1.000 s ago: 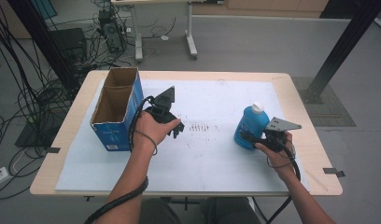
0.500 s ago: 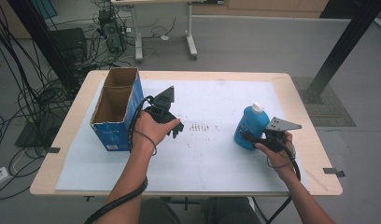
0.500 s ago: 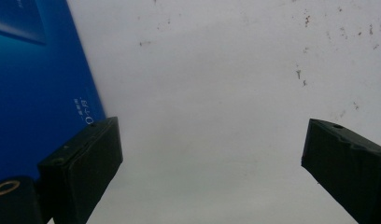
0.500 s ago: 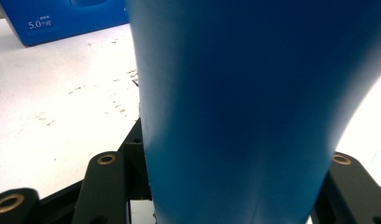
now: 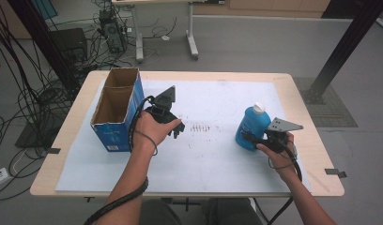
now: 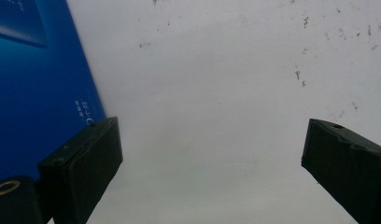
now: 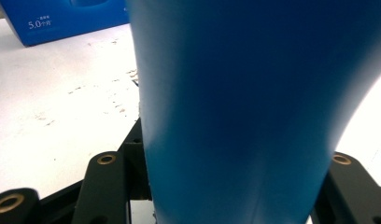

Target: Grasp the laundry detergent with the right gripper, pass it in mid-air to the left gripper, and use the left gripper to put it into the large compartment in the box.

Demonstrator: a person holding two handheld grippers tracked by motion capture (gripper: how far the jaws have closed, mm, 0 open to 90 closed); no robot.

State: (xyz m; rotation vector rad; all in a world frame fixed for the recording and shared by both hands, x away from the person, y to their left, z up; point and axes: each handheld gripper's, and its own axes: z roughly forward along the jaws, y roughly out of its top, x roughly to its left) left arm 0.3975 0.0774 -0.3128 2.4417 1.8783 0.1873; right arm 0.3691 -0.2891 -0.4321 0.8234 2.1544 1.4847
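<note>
Here the right tool (image 5: pixel 249 138) clamps the blue bottle (image 5: pixel 251 127).

Both forearms come in from the near edge and reach toward the far side. The left hand (image 5: pixel 149 129) wraps the left gripper (image 5: pixel 176 131), which tips down toward the surface at centre-left; its fingers (image 6: pixel 81 170) stand wide apart with nothing between them. The right hand (image 5: pixel 276 157) holds the right gripper (image 5: pixel 248 138) level at the right side, pointing left, its fingers clamped tight on either side of what they grip. A cable trails along each arm.
</note>
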